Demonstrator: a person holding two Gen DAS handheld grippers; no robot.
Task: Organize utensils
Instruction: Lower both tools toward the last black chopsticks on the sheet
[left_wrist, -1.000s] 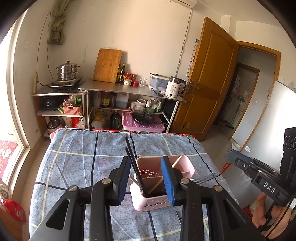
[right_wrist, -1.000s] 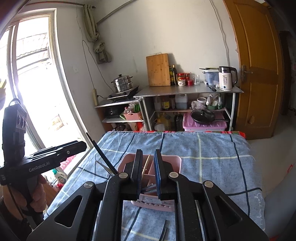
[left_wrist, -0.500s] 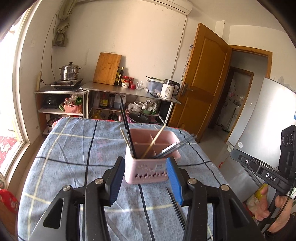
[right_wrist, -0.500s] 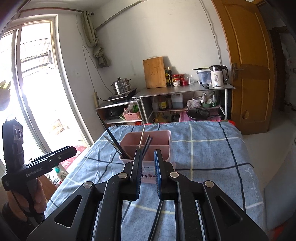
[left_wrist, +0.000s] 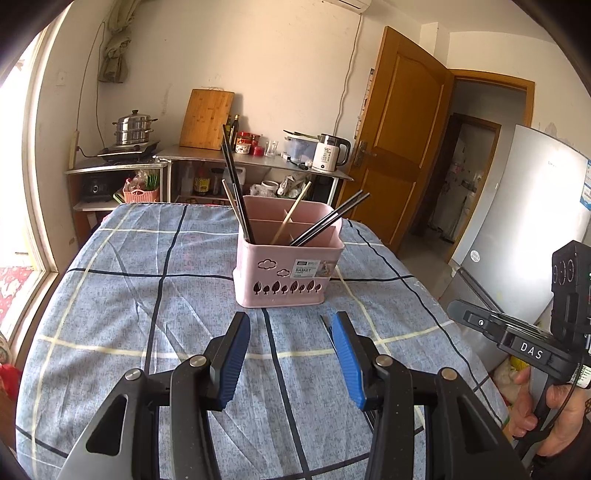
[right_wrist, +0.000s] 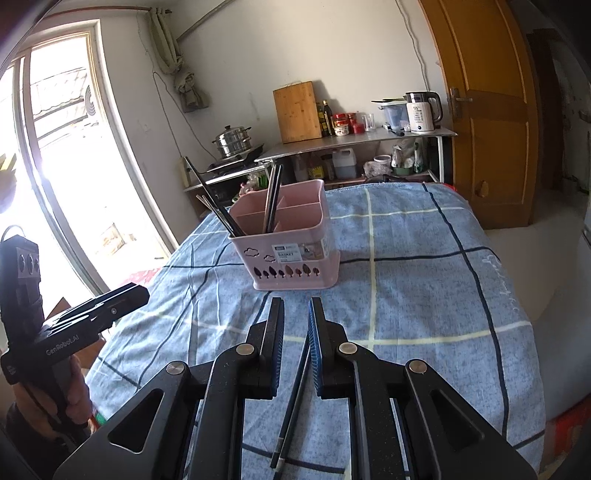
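Observation:
A pink divided utensil basket stands on the blue checked tablecloth. It holds black chopsticks at its left, a wooden one in the middle and a black pair leaning right. My left gripper is open and empty, in front of the basket. In the right wrist view the basket is ahead of my right gripper, whose jaws stand a narrow gap apart, empty. A dark chopstick pair lies on the cloth beneath it; it also shows in the left wrist view.
Steel shelves with a steamer pot, cutting board, jars and a kettle stand against the far wall. A wooden door and a fridge are to the right. A bright window is on the left.
Both grippers have pulled back and down from the basket, which now looks farther off. The left jaws have opened wider. The loose chopstick pair has come into view under the right gripper.

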